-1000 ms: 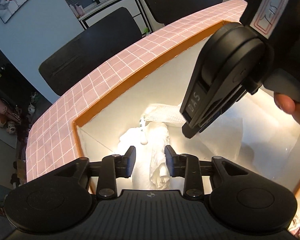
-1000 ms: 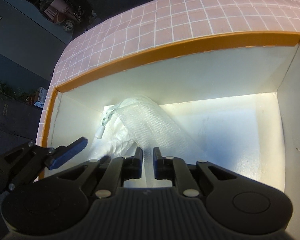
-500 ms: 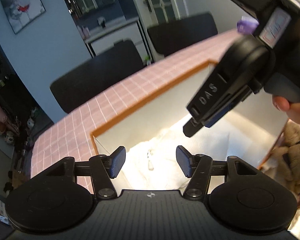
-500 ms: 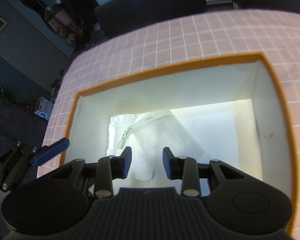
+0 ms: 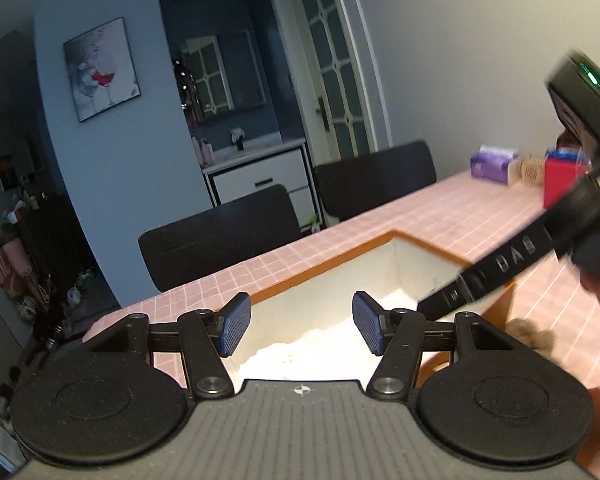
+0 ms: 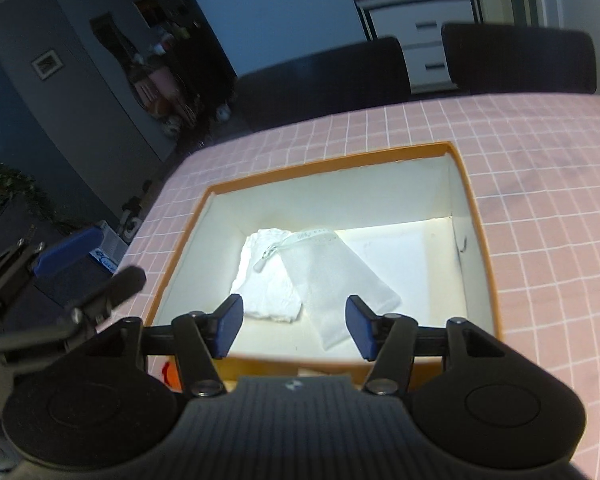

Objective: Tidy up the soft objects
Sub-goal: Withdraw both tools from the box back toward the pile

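Left gripper [image 5: 301, 328] is raised at the near-left corner of the box [image 6: 327, 164], aimed out across the tabletop [image 5: 452, 216] — jaws spread wide, nothing between the blue pads. In the right wrist view it shows at the left edge [image 6: 80, 276], outside the box's left wall.

Right gripper [image 6: 292, 326] hangs above the near edge of the box, angled down into it, jaws spread wide, nothing held. In the left wrist view its black body crosses in from the right [image 5: 512, 268], blurred, above the box's right rim; a green light shows on its top.

White cloth [image 6: 268, 284] lies crumpled on the box floor toward the left wall. Mesh zip pouch [image 6: 336, 280] lies flat, overlapping the cloth's right side and running diagonally toward the near wall; its zipper pull rests on the cloth. The right part of the floor is bare white.

Writing: "DAS" on the right gripper's finger. Print on the pouch's zipper band is too small to read.

Tan furry thing [image 5: 530, 330] sits on the tabletop just outside the box's right wall.
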The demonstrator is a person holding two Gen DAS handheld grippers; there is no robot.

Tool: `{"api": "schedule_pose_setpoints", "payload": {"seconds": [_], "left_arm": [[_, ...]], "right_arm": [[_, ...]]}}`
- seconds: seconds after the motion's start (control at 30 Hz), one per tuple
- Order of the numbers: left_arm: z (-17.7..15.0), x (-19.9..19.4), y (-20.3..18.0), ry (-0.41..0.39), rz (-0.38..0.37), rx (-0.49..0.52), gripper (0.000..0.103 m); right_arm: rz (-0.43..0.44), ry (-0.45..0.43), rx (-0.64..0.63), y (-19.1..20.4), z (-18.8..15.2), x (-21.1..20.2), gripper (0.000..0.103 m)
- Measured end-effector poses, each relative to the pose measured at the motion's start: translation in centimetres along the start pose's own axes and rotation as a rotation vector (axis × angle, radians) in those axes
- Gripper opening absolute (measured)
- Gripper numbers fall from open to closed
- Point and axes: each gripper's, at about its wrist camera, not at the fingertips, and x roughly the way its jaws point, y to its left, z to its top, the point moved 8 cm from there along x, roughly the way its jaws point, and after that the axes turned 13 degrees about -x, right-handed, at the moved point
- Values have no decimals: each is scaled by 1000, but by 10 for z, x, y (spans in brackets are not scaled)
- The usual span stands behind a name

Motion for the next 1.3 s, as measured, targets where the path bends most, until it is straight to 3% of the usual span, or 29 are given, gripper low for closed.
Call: {"api": "schedule_pose_setpoints", "payload": {"seconds": [0.23,0.5,0.73,0.97,1.07,1.13,1.3], "left_arm": [[-9,-38,-8,-70,-30,-92,69],[-50,-73,-20,-96,-37,-162,69],[-96,-84,-20,-31,-59,-284,69],[-139,-94,-23,43,-94,-348,66],[-152,-89,-35,94,-112,-359,66],[-157,-88,-42,123,-134,-362,66],[-164,-81,-51,186,-170,-407,74]], "right_arm": [[-28,-107,-44,12,-44,-41,58],[-99,-219,-91,18,-94,-73,58],[-194,-228,-181,26,-143,-72,58],[-244,-231,-171,27,-182,-63,63],[-285,-209,-200,29,-196,-56,65],[-281,-200,-208,29,-203,-52,72],[-282,-173,-227,25,-213,-50,75]]}}
